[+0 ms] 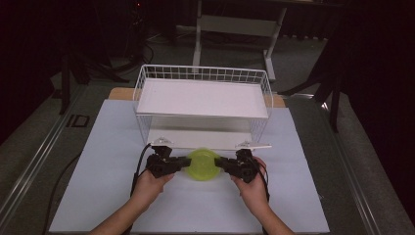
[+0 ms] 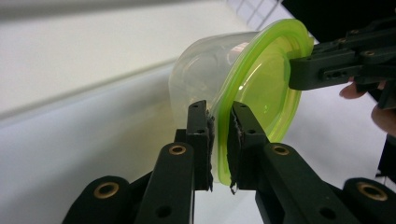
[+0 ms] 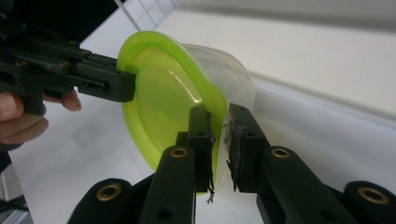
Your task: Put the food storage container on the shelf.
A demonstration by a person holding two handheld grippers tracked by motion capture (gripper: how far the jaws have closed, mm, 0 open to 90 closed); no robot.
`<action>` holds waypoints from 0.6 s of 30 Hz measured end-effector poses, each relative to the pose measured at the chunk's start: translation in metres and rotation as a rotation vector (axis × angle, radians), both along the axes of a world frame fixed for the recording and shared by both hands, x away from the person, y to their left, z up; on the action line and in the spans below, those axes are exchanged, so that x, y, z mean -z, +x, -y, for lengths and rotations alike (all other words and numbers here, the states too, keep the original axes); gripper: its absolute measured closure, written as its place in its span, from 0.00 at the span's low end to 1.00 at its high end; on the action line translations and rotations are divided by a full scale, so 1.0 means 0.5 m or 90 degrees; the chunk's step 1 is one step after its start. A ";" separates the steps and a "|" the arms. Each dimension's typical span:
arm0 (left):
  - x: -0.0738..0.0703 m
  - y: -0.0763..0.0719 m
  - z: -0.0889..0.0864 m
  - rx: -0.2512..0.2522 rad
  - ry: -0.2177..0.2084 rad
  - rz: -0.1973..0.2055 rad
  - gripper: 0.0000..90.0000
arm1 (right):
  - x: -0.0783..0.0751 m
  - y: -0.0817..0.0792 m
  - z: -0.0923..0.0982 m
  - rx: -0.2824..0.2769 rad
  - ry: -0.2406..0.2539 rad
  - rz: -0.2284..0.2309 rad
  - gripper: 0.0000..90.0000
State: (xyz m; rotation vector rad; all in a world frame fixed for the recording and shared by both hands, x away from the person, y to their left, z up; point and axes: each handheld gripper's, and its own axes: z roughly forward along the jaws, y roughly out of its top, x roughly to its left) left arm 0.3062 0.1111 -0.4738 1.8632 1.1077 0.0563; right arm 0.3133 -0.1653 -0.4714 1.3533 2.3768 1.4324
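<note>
My hands are coming in low, left gripper (image 1: 182, 163) and right gripper (image 1: 221, 163) each pinching the tub's (image 1: 203, 165) green rim from opposite sides, so I'm holding it level just in front of the rack (image 1: 203, 98), probably for shelving.

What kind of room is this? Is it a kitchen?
Probably not a kitchen; more likely a lab or test room. A white board bears one wire rack, with dark stands around it.
</note>
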 end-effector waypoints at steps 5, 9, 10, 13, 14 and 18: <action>-0.011 0.014 -0.003 -0.018 -0.018 0.030 0.90 | -0.014 0.021 -0.004 0.018 0.014 0.016 0.89; -0.005 0.033 -0.003 -0.025 -0.021 0.038 0.90 | -0.013 0.040 -0.007 0.030 0.012 0.018 0.89; -0.002 0.038 -0.003 -0.029 -0.022 0.037 0.90 | -0.012 0.045 -0.009 0.033 0.012 0.016 0.89; 0.009 0.050 -0.004 -0.039 -0.017 0.036 0.90 | -0.004 0.058 -0.014 0.038 0.008 0.014 0.89; 0.013 0.053 -0.003 -0.041 -0.015 0.038 0.90 | -0.001 0.062 -0.015 0.039 0.003 0.015 0.89; 0.025 0.064 -0.002 -0.044 -0.010 0.042 0.90 | 0.010 0.074 -0.019 0.044 -0.003 0.016 0.89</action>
